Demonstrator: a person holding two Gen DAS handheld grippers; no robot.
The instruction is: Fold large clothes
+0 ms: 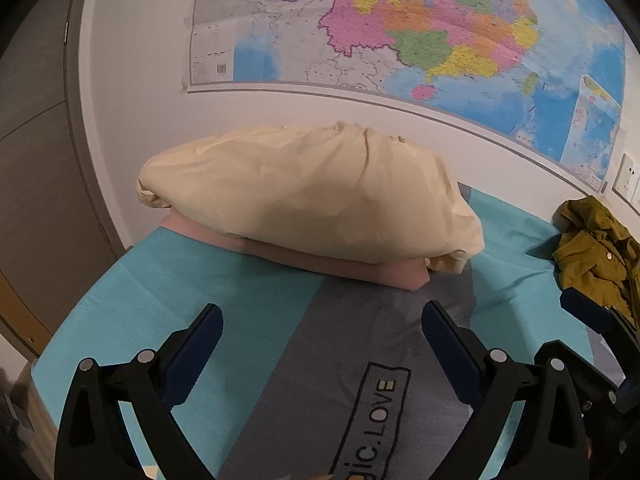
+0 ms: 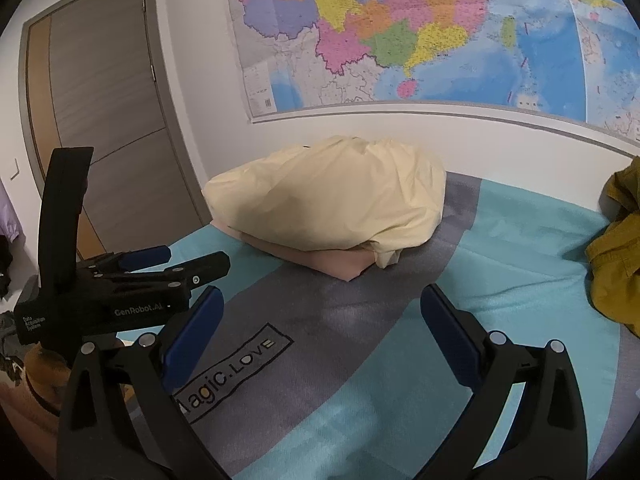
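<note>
From the left wrist camera, the left gripper (image 1: 322, 316) hangs over the bed sheet (image 1: 168, 280), its blue-padded fingers spread wide and holding nothing. Beyond them a cream pillow (image 1: 304, 196) lies on a folded pink cloth (image 1: 360, 266) against the far wall, under a coloured wall map (image 1: 420, 28). The olive-green jacket (image 1: 596, 252), crumpled, lies at the far right of the bed, partly behind the right gripper (image 1: 592, 312).

From the right wrist camera, the right gripper (image 2: 322, 308) is likewise spread and empty above the sheet's "Magic.LOVE" label (image 2: 236, 364). The left gripper (image 2: 176, 260) stands near left, released. The jacket (image 2: 616, 248) sits at the right edge, well apart from both. A grey door (image 2: 108, 120) stands far left.
</note>
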